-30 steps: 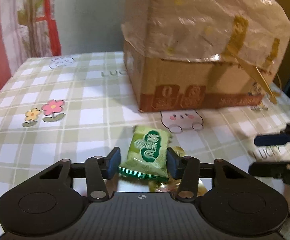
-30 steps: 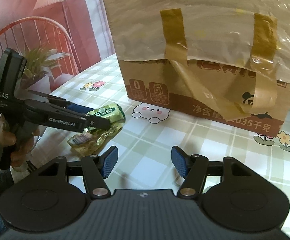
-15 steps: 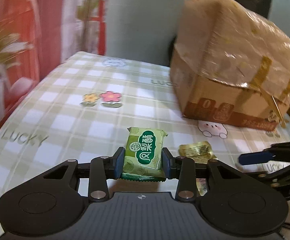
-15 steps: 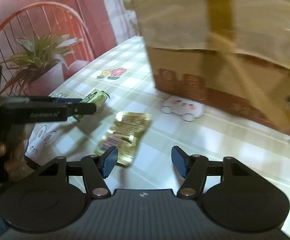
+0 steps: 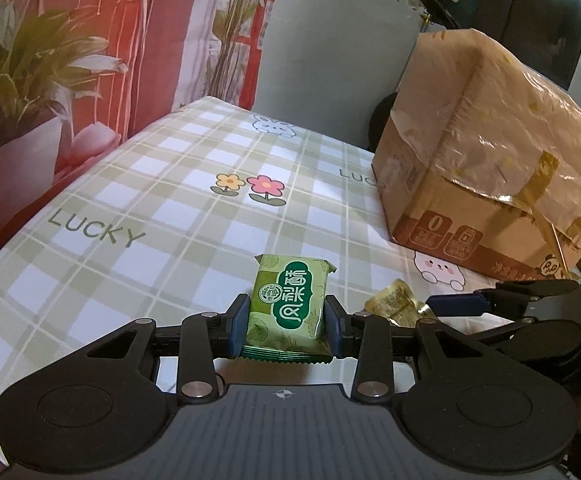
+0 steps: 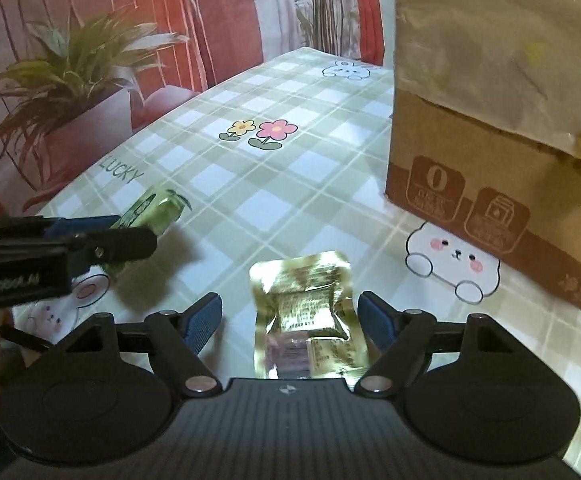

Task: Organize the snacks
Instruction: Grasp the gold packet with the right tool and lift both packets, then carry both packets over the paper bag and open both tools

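Right wrist view puts the gold foil packet (image 6: pixel 308 312) flat on the counter (image 6: pixel 282 184), directly ahead of the right gripper (image 6: pixel 290 320) and centred between its two blue pads. Its long axis runs along the line the gripper points, so the narrow width faces the jaws. Those jaws have just been opening and now stand wide, with a clear gap on either side of the packet; nothing is pinched yet. I judge that closing where it is would catch the packet across its short side.

The left gripper (image 5: pixel 286 326) is clamped on the green snack packet (image 5: pixel 290 308), pads pressing both long edges, and appears to hold it just above the counter. From the left wrist view the gold packet lies to that gripper's right, so the right hand is plainly the nearer one for it.

The counter wears a green-and-white checked cloth printed with flowers (image 6: pixel 262 134), bunnies and the word LUCKY. A taped cardboard box (image 5: pixel 486 168) under crinkled plastic stands beyond the packets, well apart from both. Behind the counter hangs a red backdrop showing a potted plant (image 6: pixel 70 76).
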The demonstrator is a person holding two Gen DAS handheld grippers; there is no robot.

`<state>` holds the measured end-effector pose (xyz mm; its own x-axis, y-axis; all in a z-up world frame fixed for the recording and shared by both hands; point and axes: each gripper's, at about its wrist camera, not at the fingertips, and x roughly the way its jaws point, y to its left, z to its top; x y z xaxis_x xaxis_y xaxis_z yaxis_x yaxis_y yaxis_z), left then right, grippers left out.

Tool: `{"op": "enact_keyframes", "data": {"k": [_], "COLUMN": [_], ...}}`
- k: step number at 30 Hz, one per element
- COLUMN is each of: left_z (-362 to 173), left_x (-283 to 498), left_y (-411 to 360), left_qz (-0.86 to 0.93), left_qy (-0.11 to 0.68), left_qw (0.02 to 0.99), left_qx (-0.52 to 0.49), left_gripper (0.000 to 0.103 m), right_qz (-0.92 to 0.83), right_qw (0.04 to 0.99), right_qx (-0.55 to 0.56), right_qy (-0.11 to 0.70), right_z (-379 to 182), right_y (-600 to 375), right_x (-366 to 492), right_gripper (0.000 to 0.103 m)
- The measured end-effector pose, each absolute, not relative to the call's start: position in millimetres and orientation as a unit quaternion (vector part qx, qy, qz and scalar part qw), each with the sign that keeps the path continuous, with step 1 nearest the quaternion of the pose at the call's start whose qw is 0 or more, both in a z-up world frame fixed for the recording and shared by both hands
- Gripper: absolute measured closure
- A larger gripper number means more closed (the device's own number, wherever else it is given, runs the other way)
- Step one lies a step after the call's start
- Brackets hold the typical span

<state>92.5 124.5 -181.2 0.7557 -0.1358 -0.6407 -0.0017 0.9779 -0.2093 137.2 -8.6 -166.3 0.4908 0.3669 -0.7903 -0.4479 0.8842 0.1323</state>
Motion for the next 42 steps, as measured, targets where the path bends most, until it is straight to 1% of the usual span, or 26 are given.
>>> {"op": "enact_keyframes", "data": {"k": [4, 5, 8, 11, 14, 16, 25, 29, 36, 42], "left_z": [-185, -185, -187, -186, -184, -182, -161, -128, -54, -13], "left_x": [89, 88, 86, 85, 83, 82, 86, 96, 127, 167], "left_y": [123, 122, 118, 117, 117, 117, 105, 94, 57, 10], "left_qz": [-0.038, -0.039, -0.040, -0.041, -0.038, -0.036, -0.046, -0.061, -0.113, -0.149], "left_qy": [0.350, 0.351, 0.352, 0.353, 0.350, 0.347, 0.329, 0.296, 0.217, 0.182], "left_qw": [0.931, 0.930, 0.930, 0.930, 0.931, 0.933, 0.940, 0.950, 0.967, 0.971], "left_qx": [-0.100, -0.098, -0.093, -0.091, -0.092, -0.091, -0.075, -0.074, -0.068, -0.049], "left_gripper": [0.062, 0.062, 0.062, 0.062, 0.062, 0.062, 0.062, 0.062, 0.062, 0.062], "right_qz": [0.243, 0.244, 0.235, 0.236, 0.242, 0.244, 0.242, 0.243, 0.228, 0.192], "right_qw": [0.865, 0.867, 0.874, 0.876, 0.877, 0.881, 0.910, 0.930, 0.960, 0.974], "right_qx": [-0.090, -0.095, -0.085, -0.081, -0.089, -0.075, -0.026, -0.031, -0.034, -0.030], "right_qy": [0.429, 0.424, 0.416, 0.413, 0.405, 0.398, 0.337, 0.275, 0.162, 0.118], "right_z": [-169, -170, -170, -170, -170, -167, -138, -106, -30, 14], "right_y": [-4, -5, -11, -13, -12, -17, -47, -60, -89, -128], "right_x": [127, 124, 126, 129, 126, 123, 101, 91, 91, 119], "right_gripper": [0.027, 0.029, 0.044, 0.044, 0.046, 0.054, 0.055, 0.055, 0.055, 0.054]}}
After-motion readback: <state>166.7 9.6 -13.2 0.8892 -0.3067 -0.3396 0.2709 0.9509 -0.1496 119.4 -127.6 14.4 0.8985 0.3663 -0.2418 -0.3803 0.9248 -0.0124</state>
